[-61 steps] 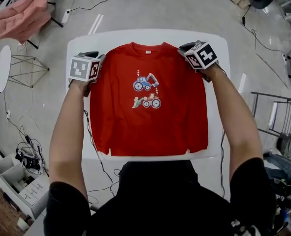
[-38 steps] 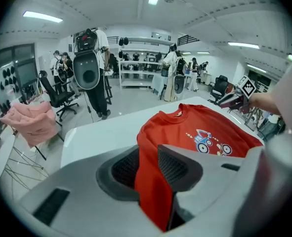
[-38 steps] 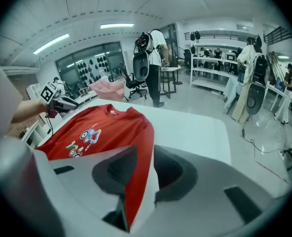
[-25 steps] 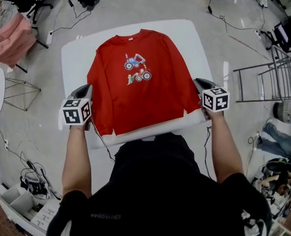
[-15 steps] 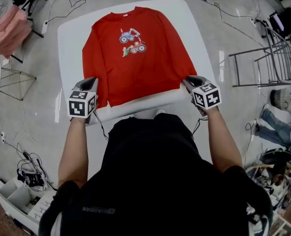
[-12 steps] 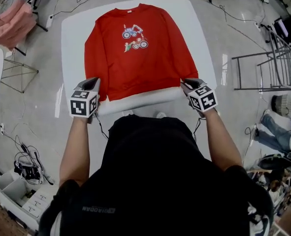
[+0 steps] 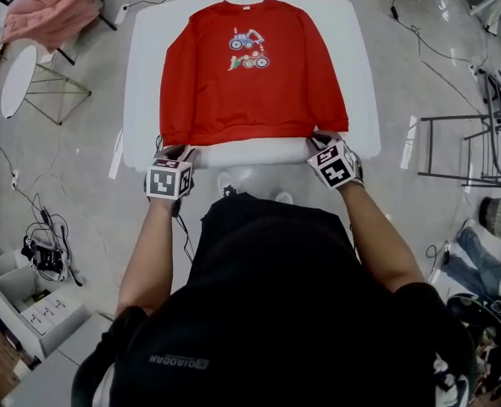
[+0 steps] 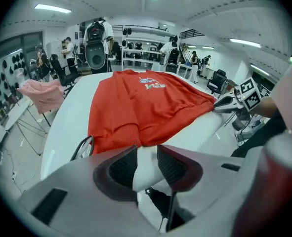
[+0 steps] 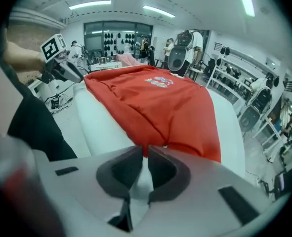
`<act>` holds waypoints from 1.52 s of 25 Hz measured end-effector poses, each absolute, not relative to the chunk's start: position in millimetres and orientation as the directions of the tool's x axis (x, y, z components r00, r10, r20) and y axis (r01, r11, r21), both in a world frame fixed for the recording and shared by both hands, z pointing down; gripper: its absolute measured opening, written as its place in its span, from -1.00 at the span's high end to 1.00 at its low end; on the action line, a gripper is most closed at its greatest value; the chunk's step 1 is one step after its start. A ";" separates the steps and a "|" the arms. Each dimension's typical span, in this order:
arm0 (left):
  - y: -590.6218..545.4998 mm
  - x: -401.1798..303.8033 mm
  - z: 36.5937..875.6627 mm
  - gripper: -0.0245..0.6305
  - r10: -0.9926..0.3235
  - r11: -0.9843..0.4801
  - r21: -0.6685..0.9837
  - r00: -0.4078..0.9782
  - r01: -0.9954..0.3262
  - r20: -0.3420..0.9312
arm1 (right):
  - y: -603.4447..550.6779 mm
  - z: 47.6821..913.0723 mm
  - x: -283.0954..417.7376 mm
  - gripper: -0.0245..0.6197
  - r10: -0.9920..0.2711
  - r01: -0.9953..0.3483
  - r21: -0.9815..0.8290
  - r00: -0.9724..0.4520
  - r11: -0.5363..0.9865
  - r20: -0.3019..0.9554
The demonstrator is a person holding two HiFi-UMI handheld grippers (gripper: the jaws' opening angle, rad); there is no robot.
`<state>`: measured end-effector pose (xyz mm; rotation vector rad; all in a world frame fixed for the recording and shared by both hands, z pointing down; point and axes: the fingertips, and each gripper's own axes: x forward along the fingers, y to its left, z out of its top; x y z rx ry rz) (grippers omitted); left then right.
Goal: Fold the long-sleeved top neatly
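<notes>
the red top (image 7: pixel 254 83) lies flat and face up on the white table (image 7: pixel 144 75). its collar is at the far end and its hem (image 7: pixel 250 138) runs along the near edge, just in front of the person. both sleeves lie straight down along the body of the top, and the vehicle print (image 7: pixel 248 49) shows on the chest. no fold has been made yet, so by my reading this is the end of the laying-out and the start of the first fold.

the left gripper (image 7: pixel 175 153) sits at the hem's corner on the left. its jaws have just been opening and stand well apart, with only the white table edge between them and the cloth just past the tips. the right gripper (image 7: pixel 318 138) is at the opposite corner. its jaws have just been closing to a narrow slit. the hem meets their tips, but i see no cloth between the pads.

the next move probably calls for a fresh pinch on the hem or a sleeve at both sides, taken evenly so the top folds square and doesn't slide off the near edge.

a pink cloth (image 7: pixel 55 11) hangs on a stand well apart from the table.
</notes>
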<state>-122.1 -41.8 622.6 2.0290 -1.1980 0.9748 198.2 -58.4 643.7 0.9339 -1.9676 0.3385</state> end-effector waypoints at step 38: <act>-72.4 -98.3 564.8 0.56 -0.556 -0.461 0.114 0.386 -0.880 0.736 | -103.1 614.4 370.8 0.86 -0.643 -0.947 -0.321 -0.247 0.002 0.725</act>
